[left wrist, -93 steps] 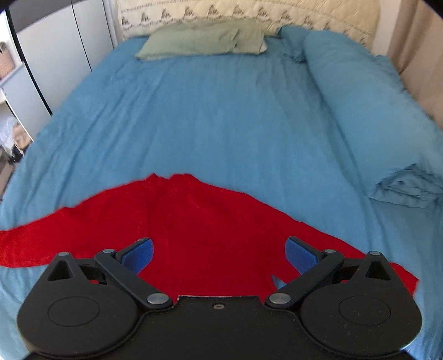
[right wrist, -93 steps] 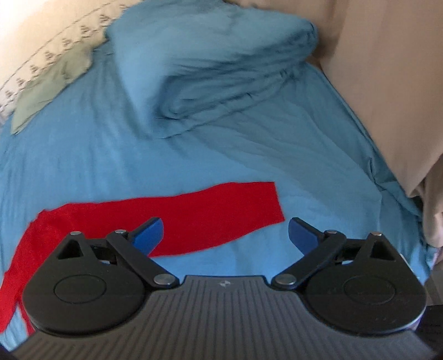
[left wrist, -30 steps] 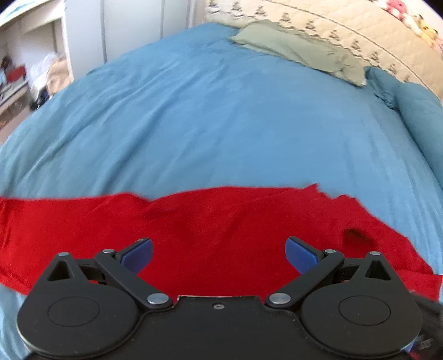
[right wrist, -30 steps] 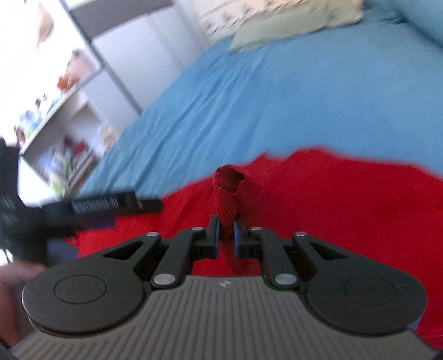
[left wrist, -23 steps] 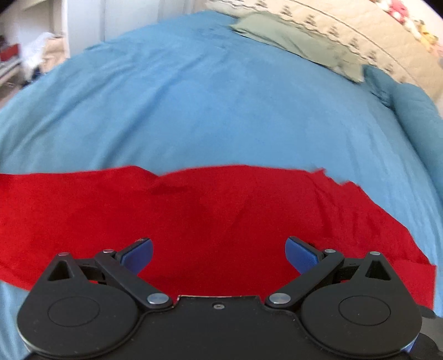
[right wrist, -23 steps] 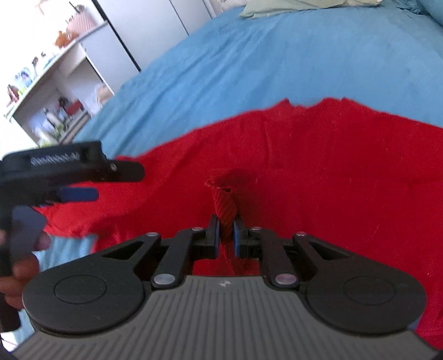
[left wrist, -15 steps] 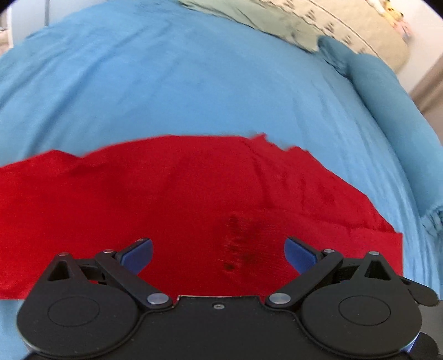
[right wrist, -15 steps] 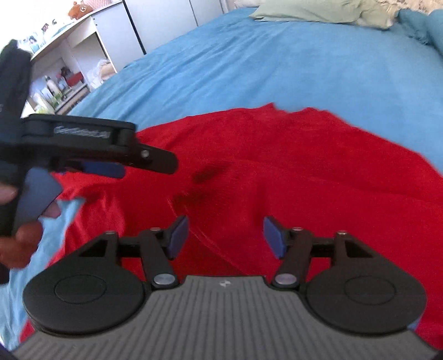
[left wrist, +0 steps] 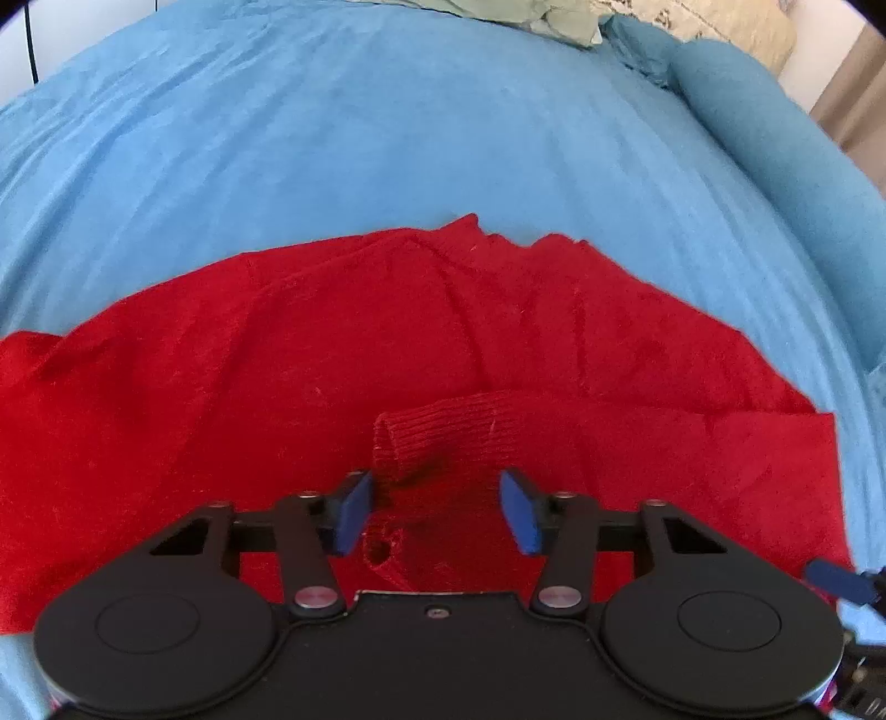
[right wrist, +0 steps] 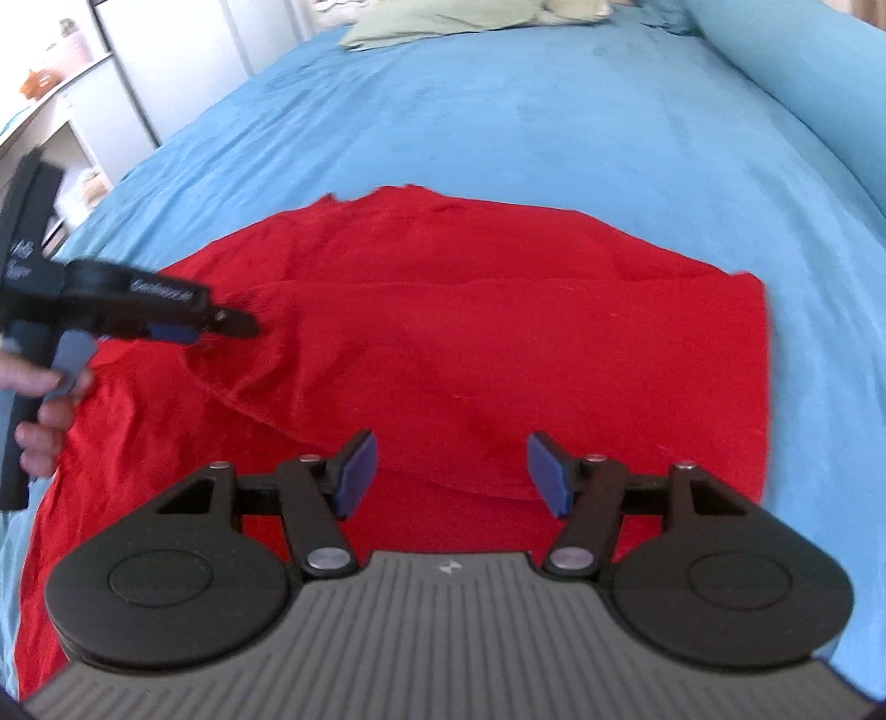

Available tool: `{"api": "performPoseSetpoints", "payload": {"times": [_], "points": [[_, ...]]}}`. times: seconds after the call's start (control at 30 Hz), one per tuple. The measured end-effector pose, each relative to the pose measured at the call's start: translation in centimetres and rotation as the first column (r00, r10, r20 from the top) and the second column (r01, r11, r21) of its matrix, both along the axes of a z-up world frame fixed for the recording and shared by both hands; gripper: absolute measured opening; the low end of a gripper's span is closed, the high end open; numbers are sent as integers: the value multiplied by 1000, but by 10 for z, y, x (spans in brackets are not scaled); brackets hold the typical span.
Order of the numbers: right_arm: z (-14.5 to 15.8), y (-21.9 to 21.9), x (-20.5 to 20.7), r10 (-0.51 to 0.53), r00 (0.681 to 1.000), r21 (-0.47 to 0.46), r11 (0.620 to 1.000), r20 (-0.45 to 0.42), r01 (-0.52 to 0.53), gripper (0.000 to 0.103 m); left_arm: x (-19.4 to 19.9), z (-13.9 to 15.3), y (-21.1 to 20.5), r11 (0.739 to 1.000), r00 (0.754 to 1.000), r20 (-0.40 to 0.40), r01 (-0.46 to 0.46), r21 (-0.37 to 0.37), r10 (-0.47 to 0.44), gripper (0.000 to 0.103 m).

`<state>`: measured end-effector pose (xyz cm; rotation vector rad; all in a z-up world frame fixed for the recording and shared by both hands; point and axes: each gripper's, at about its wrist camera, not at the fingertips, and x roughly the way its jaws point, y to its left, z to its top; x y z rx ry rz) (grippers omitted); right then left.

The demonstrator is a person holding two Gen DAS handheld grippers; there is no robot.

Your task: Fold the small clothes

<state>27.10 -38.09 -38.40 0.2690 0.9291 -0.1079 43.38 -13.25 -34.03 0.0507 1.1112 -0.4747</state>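
Note:
A red knit sweater [left wrist: 277, 365] lies flat on the blue bed [left wrist: 387, 138]. Its right sleeve is folded across the body, and the ribbed cuff [left wrist: 421, 437] rests just ahead of my left gripper [left wrist: 437, 512], which is open and empty over the cuff. In the right wrist view the sweater [right wrist: 498, 332] fills the middle, with the folded sleeve running across it. My right gripper [right wrist: 451, 473] is open and empty above the sweater's lower part. The left gripper [right wrist: 166, 327] also shows there, held by a hand at the left, over the sweater.
A folded blue duvet [left wrist: 775, 149] lies along the bed's right side. A green pillow [right wrist: 443, 22] sits at the head. White cupboards and shelves [right wrist: 72, 99] stand left of the bed.
My right gripper carried the sleeve cuff across the sweater, opened and let it go, then drew back. My left gripper swung over the dropped cuff and its jaws narrowed somewhat.

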Motion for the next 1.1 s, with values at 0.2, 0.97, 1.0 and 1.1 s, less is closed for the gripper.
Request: {"api": "performPoseSetpoints", "payload": {"times": [0.2, 0.97, 1.0, 1.1], "points": [[0, -8, 4, -55, 998, -2, 998, 6, 55, 76, 2, -1, 0, 1000, 1000, -12, -5, 7, 5, 6], [9, 1, -2, -88, 996, -31, 996, 14, 89, 76, -5, 28, 80, 982, 983, 139, -140, 126, 123, 60], [9, -1, -4, -95, 995, -35, 995, 14, 96, 76, -7, 34, 80, 979, 976, 162, -164, 123, 143, 74], [13, -9, -12, -124, 992, -60, 990, 11, 124, 76, -22, 59, 75, 982, 962, 242, -158, 101, 130, 76]]}}
